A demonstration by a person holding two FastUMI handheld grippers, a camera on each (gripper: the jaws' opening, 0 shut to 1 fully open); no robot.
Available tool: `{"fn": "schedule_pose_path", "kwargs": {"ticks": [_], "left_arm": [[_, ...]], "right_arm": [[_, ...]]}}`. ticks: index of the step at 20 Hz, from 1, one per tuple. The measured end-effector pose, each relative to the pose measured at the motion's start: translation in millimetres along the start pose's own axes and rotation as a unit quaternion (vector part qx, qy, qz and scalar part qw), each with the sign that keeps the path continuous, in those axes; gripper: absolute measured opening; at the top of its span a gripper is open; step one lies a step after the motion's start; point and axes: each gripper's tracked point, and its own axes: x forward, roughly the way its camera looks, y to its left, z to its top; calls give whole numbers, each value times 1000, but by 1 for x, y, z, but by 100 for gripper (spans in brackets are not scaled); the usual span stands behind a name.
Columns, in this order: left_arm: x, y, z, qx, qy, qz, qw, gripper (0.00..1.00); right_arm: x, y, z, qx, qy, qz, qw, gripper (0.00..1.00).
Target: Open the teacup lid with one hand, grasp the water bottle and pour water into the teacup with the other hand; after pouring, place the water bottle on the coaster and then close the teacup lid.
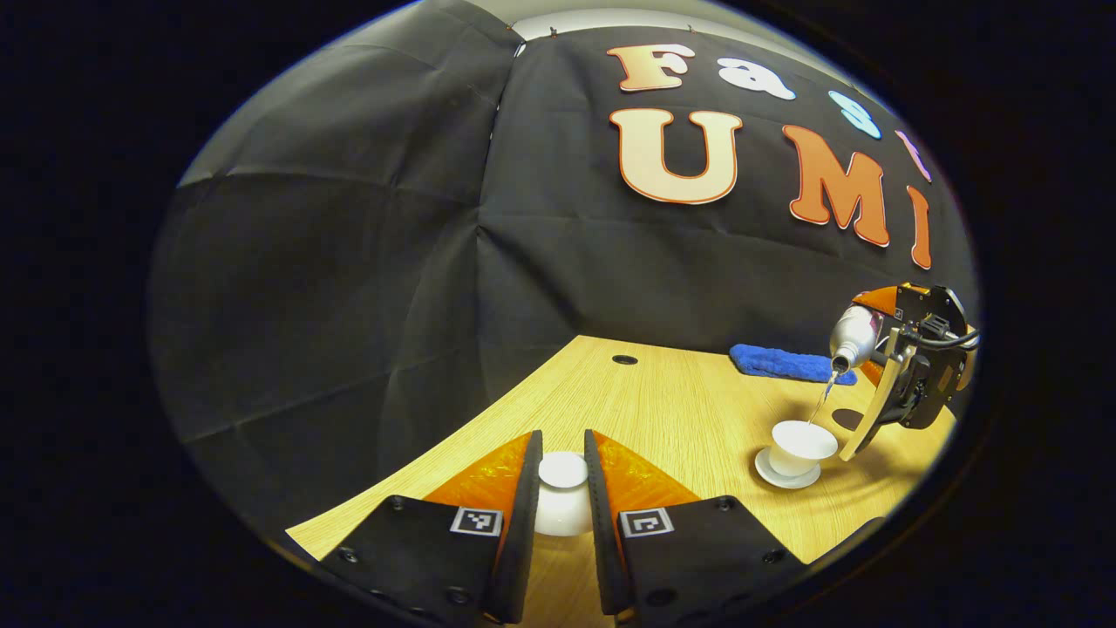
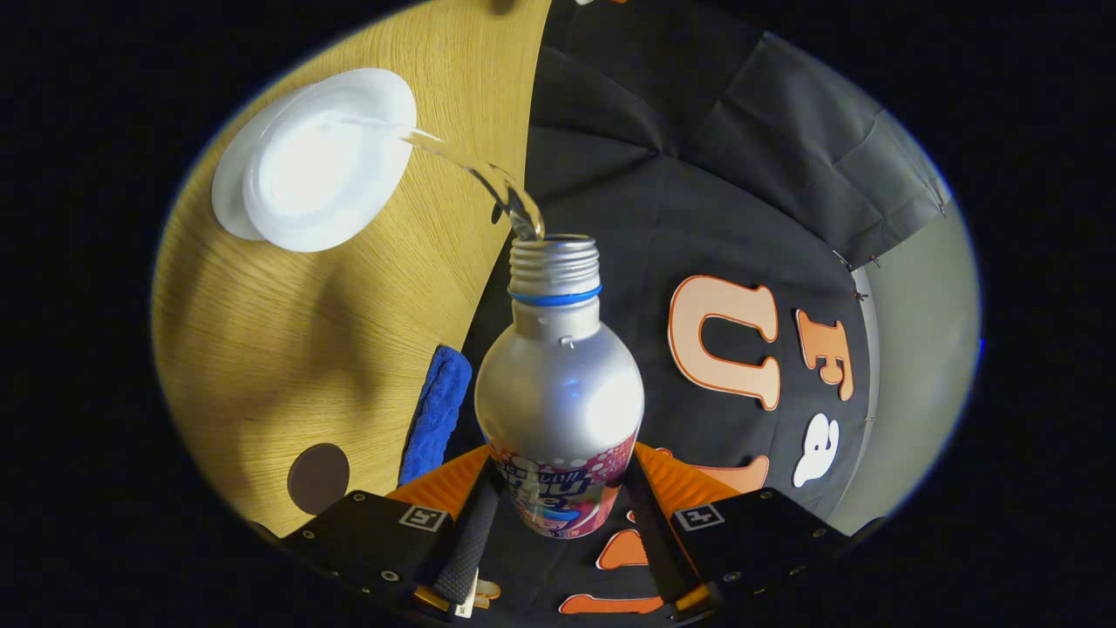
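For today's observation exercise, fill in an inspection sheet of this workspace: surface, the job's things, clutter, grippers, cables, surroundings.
Surface: light wooden table with a round grommet hole.
Job's things: open teacup on its saucer; silver water bottle tilted, a stream of water running into the cup; white teacup lid held off the cup; dark round coaster bare.
Clutter: blue cloth near the table's far edge.
Grippers: left gripper shut on the lid; right gripper shut on the bottle.
Cables: black cable on the right gripper.
Surroundings: black cloth wall.
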Motion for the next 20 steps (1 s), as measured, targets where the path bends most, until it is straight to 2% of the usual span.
{"fn": "schedule_pose_path", "kwargs": {"ticks": [4, 5, 17, 20], "left_arm": [[-1, 1, 2, 0, 0, -1, 1000, 35], [0, 0, 2, 0, 0, -2, 1000, 33], [-3, -4, 5, 0, -2, -7, 1000, 37], [-2, -5, 6, 1, -2, -9, 1000, 35]], "right_arm": [[2, -8, 1, -16, -2, -13, 1000, 79], [3, -10, 3, -19, -2, -16, 1000, 79], [9, -38, -2, -58, -8, -47, 997, 79], [11, -46, -3, -69, -11, -57, 996, 79]]}}
